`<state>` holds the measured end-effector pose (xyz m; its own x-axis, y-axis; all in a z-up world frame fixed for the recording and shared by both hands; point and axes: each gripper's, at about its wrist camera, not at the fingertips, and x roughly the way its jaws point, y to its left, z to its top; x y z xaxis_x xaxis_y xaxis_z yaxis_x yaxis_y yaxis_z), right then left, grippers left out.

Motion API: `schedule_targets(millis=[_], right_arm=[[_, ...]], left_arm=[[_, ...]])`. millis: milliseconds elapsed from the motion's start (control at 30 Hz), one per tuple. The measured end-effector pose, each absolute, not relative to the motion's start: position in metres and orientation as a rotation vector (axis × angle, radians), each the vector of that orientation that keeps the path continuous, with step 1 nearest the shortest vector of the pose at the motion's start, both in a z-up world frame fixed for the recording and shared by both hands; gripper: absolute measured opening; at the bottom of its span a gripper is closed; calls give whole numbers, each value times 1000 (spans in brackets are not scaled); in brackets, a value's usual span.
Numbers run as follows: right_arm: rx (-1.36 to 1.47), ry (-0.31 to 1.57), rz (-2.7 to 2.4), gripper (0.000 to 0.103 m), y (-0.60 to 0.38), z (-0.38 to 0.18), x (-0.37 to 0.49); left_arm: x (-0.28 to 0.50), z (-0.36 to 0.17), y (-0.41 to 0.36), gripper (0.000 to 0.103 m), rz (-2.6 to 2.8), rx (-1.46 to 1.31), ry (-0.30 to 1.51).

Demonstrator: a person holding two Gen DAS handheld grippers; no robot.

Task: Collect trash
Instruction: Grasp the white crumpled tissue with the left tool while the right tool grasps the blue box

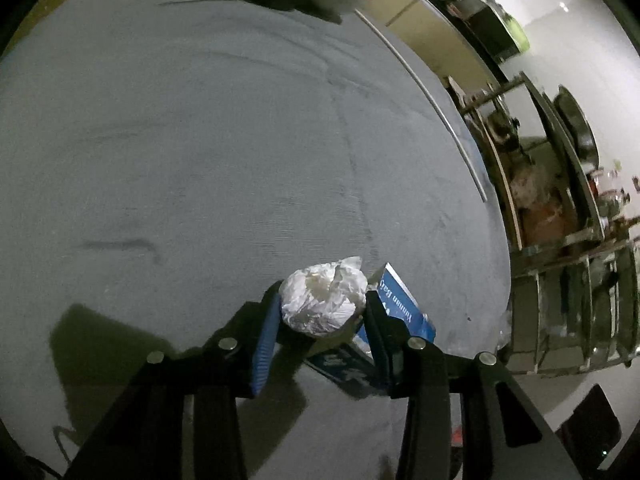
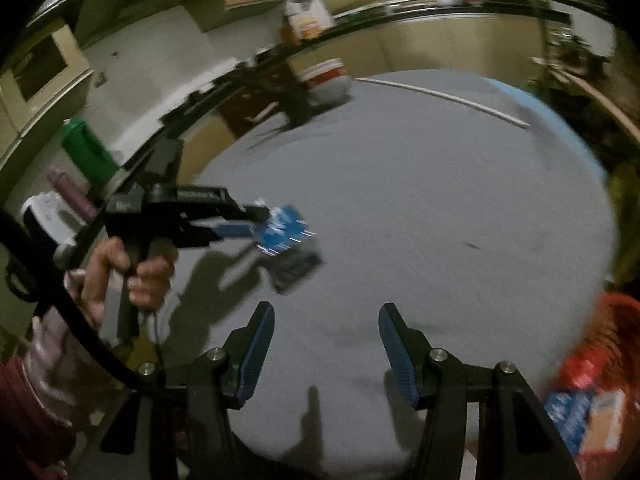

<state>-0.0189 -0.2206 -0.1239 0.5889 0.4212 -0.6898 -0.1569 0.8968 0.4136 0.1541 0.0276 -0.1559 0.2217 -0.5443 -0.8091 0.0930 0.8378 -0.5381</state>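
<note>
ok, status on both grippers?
Left hand-held gripper shut on crumpled white paper wad and blue carton. Right hand-held gripper open, empty. Grey carpet ahead.

Left claw (image 1: pixel 322 312): black arms, blue ribbed pads (image 1: pixel 264 350), silver round bolts showing. Crumpled paper wad (image 1: pixel 324 300) is looking white with grey creases. Box (image 1: pixel 404 306) behind it is showing blue with white lettering. Counter (image 1: pixel 200 140) cover is reading plain grey-blue, faintly woven. Right claw (image 2: pixel 326 336): same black with blue ribbed pads (image 2: pixel 258 350). Basket (image 2: pixel 608 332) is showing orange-red; cartons inside it are showing blue and orange, blurred. Bin (image 2: pixel 86 152) is showing green. Sleeve (image 2: pixel 24 408) is showing dark red.
</note>
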Motion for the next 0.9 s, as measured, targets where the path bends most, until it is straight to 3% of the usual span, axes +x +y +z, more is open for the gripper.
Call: schedule_targets(millis=[133, 367, 900], right_arm=[[225, 895, 442, 68, -182, -131, 24], [37, 947, 559, 68, -144, -141, 80], [-175, 984, 680, 69, -108, -154, 132]], left_arm=[[150, -146, 47, 45, -441, -436, 1250], [148, -141, 64, 53, -443, -420, 1256], [147, -155, 110, 54, -429, -428, 1285]])
